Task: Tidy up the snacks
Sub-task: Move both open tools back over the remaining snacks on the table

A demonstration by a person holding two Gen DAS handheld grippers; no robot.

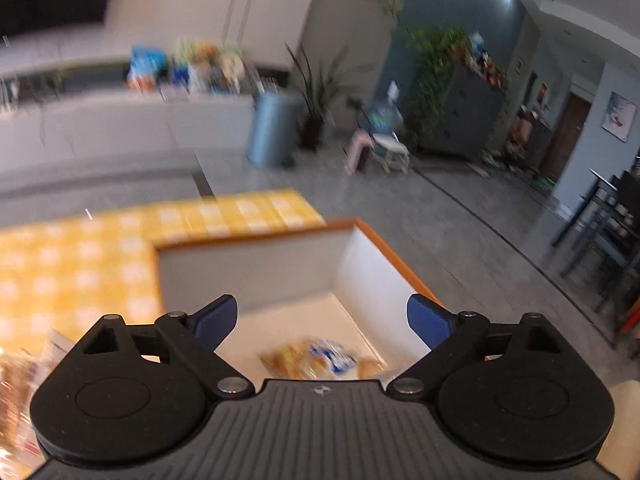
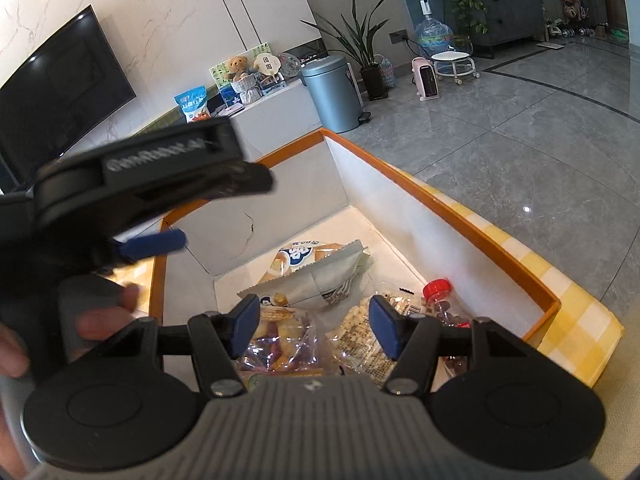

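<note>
A white box with an orange rim (image 1: 256, 240) stands on a yellow checked cloth (image 1: 80, 264). My left gripper (image 1: 322, 320) hangs open and wide above it, with nothing between its pads. A blurred bread bag with a blue label (image 1: 320, 360) lies on the box floor below. In the right wrist view the box (image 2: 460, 208) holds that bread bag (image 2: 308, 256), a silver bag (image 2: 332, 280), a clear bag of purple and yellow snacks (image 2: 280, 344), a bag of white pellets (image 2: 356, 320) and a red-capped jar (image 2: 436, 288). My right gripper (image 2: 316, 322) is half open just over these bags, gripping none.
The left gripper's blue finger (image 2: 156, 244) and a person's hand (image 2: 100, 320) fill the left of the right wrist view. A clear snack packet (image 1: 24, 380) lies on the cloth, left of the box. Grey floor, a bin (image 2: 336, 96) and plants lie beyond.
</note>
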